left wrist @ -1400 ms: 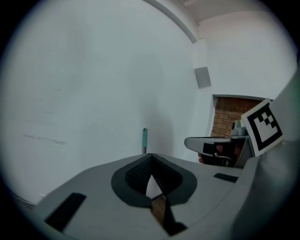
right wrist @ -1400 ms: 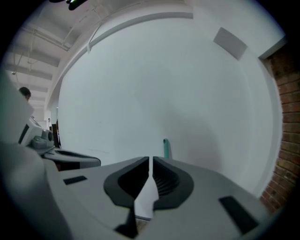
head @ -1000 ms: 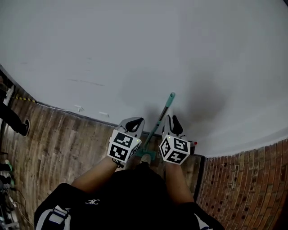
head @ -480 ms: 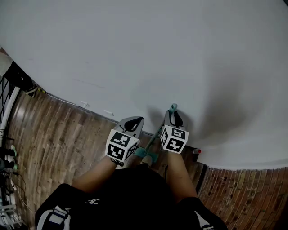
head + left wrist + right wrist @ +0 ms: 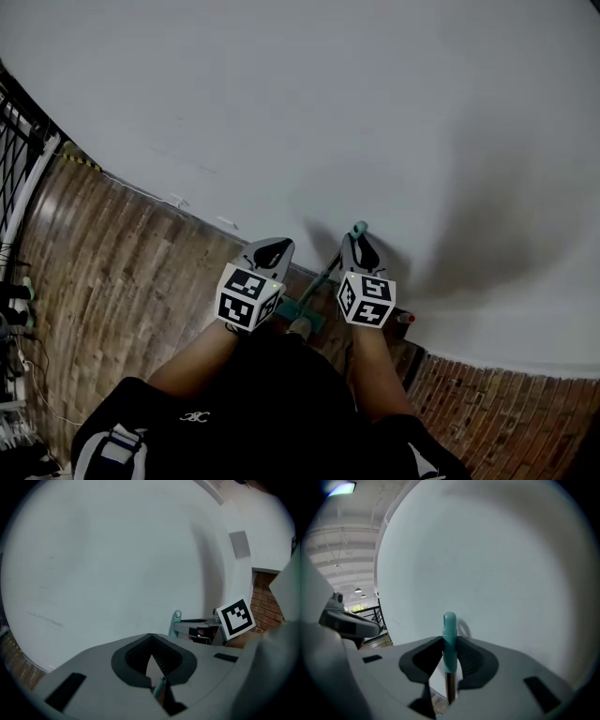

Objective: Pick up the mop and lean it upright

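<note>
The mop stands nearly upright against the white wall (image 5: 309,103), its teal handle tip (image 5: 359,228) at the top and its teal head (image 5: 302,314) on the floor by my feet. My right gripper (image 5: 359,247) is just below the tip. In the right gripper view the teal handle (image 5: 449,634) sits between the pads of the right gripper (image 5: 449,652), which touch it as the jaws close. My left gripper (image 5: 272,251) hangs to the left of the pole, apart from it. The left gripper (image 5: 150,654) has its tips together with nothing held. The handle tip (image 5: 177,617) shows beyond it.
A wooden plank floor (image 5: 112,272) runs along the wall's foot. Brick paving (image 5: 487,412) lies at the lower right. A black railing (image 5: 14,150) and cables stand at the far left. A small red-tipped thing (image 5: 405,319) lies by the wall beside my right forearm.
My right gripper has slid up the pole to just under the teal tip. The pole has come closer to the wall and more upright. The left gripper has barely moved.
</note>
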